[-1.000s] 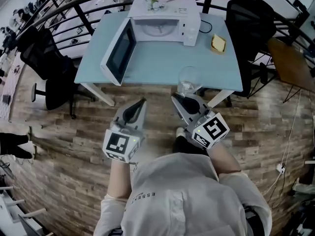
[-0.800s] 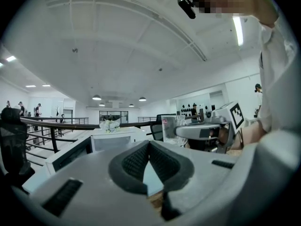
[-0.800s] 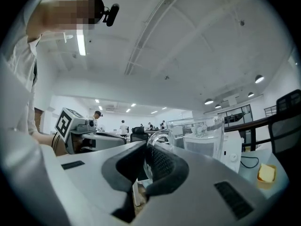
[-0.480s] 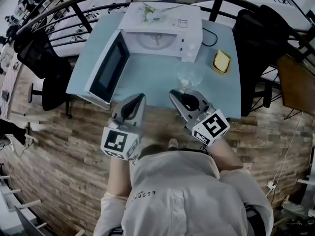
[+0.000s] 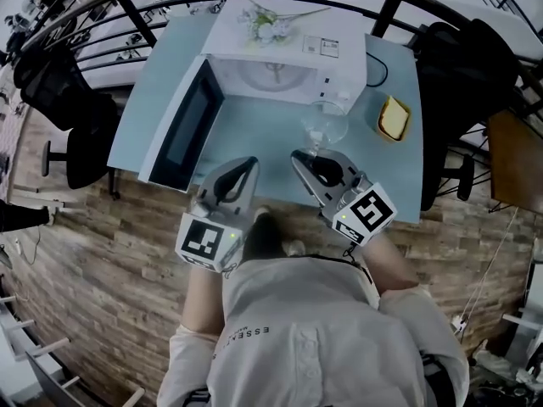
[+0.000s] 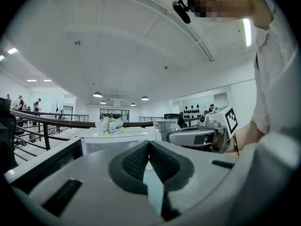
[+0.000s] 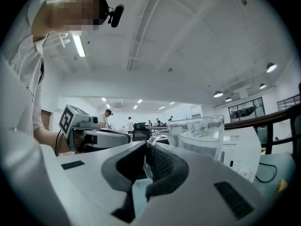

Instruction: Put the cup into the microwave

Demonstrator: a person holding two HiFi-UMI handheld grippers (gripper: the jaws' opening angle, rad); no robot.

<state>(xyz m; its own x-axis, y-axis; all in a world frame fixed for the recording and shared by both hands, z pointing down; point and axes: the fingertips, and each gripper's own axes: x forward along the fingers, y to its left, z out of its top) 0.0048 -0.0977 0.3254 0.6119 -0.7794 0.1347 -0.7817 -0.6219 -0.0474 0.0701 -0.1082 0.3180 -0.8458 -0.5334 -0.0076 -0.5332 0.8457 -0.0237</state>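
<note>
While the right claw [image 5: 304, 159] pinches the cup [image 5: 325, 130], the microwave door [image 5: 182, 125] stands wide — left claw [image 5: 244, 166] shut.

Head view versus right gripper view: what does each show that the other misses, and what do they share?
Only the head view: the open door of the microwave, and a yellow object on the table. Only the right gripper view: the right gripper with its tongs shut on the handle of the glass cup, and ceiling lights. Both: the cup, the microwave, and the left gripper.
</note>
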